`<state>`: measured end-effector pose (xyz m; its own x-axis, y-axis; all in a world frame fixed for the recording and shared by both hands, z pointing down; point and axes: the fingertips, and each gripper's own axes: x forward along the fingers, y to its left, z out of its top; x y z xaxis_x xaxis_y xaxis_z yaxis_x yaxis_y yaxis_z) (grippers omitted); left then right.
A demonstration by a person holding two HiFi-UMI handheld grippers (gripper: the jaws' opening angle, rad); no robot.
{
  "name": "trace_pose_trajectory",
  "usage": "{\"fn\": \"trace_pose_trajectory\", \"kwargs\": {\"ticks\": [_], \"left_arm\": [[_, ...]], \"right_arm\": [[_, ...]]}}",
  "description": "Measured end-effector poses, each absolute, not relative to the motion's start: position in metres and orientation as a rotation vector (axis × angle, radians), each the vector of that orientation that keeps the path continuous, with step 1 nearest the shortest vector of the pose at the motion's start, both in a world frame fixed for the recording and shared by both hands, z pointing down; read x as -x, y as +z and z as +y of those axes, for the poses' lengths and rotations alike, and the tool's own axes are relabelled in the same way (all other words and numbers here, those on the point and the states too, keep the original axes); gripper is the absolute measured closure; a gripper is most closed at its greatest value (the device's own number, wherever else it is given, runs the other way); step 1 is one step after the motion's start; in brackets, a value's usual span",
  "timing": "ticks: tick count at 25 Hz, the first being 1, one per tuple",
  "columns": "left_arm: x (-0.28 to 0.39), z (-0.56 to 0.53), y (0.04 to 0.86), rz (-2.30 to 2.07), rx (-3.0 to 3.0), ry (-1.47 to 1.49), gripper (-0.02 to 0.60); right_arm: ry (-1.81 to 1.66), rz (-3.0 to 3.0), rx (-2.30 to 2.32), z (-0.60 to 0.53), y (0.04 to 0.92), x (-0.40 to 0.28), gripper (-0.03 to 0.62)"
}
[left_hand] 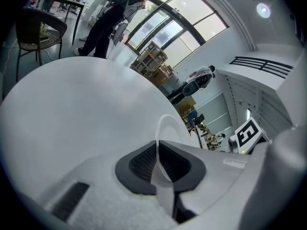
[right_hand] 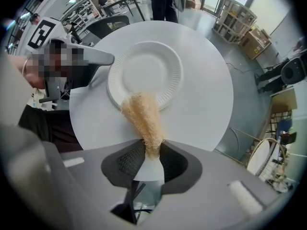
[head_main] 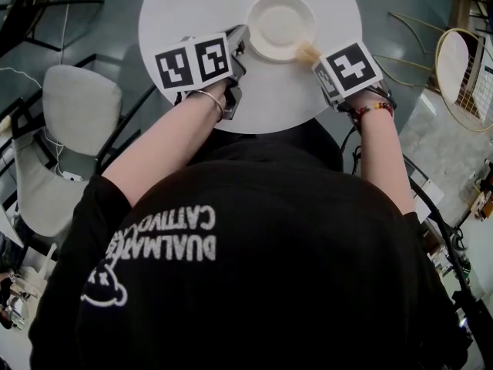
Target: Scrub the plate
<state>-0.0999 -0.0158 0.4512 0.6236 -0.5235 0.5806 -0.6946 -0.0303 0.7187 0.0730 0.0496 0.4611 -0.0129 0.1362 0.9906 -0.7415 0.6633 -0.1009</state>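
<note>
Plate (head_main: 281, 25) near the counter's (head_main: 192, 21) middle: left gripper (head_main: 243, 41) is clamping its rim to steady it while right gripper (head_main: 316, 62), closed on a fibrous scrubber (head_main: 306, 51), is resting the tuft on the near rim.

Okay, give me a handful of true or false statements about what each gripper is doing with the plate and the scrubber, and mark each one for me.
1. The left gripper is clamped on the rim of the plate. True.
2. The right gripper is empty. False: it is shut on a tan fibrous scrubber.
3. The scrubber's free end reaches the rim of the plate on the side near the person. True.
4. The plate sits on a square black table. False: the table is round and white.
</note>
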Motion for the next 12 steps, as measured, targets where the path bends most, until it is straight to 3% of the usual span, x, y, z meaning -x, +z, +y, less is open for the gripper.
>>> {"fn": "trace_pose_trajectory", "kwargs": {"ticks": [12], "left_arm": [[0.104,-0.013,0.450,-0.999,-1.672,0.153,0.565]], "right_arm": [[0.767,-1.432,-0.689,0.022,0.456,-0.081,0.496]]}}
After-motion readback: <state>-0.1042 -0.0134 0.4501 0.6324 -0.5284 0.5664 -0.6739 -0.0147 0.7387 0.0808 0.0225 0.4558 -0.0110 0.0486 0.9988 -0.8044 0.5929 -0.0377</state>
